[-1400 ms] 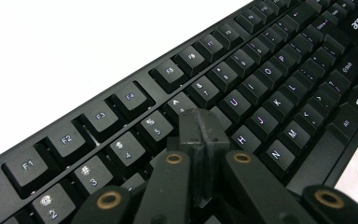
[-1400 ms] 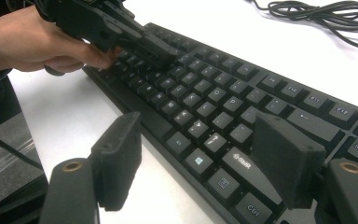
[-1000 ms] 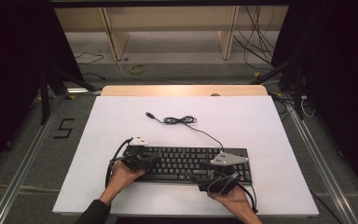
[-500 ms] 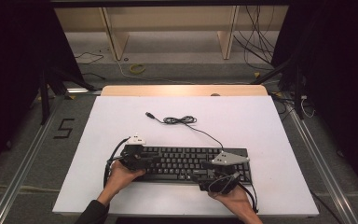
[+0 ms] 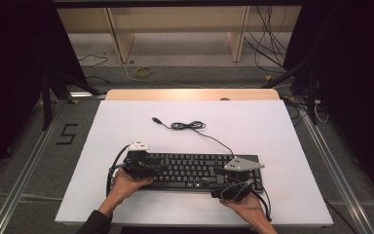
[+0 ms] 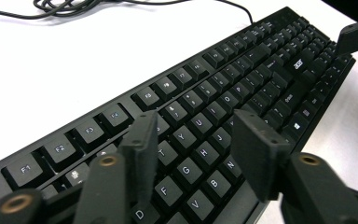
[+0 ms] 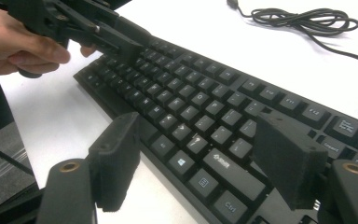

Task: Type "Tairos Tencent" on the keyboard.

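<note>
The black keyboard [image 5: 195,170] lies flat near the front edge of the white table [image 5: 253,131], its cable [image 5: 190,126] trailing toward the far side. The left gripper [image 6: 196,140] hovers over the letter keys, its jaws just opened and spread with nothing between them, while the right gripper [image 7: 200,158] stands spread over the front right corner; judged step: release after placing, next a clean lift away. Open surface lies beyond and on both sides; only the front edge is near.
</note>
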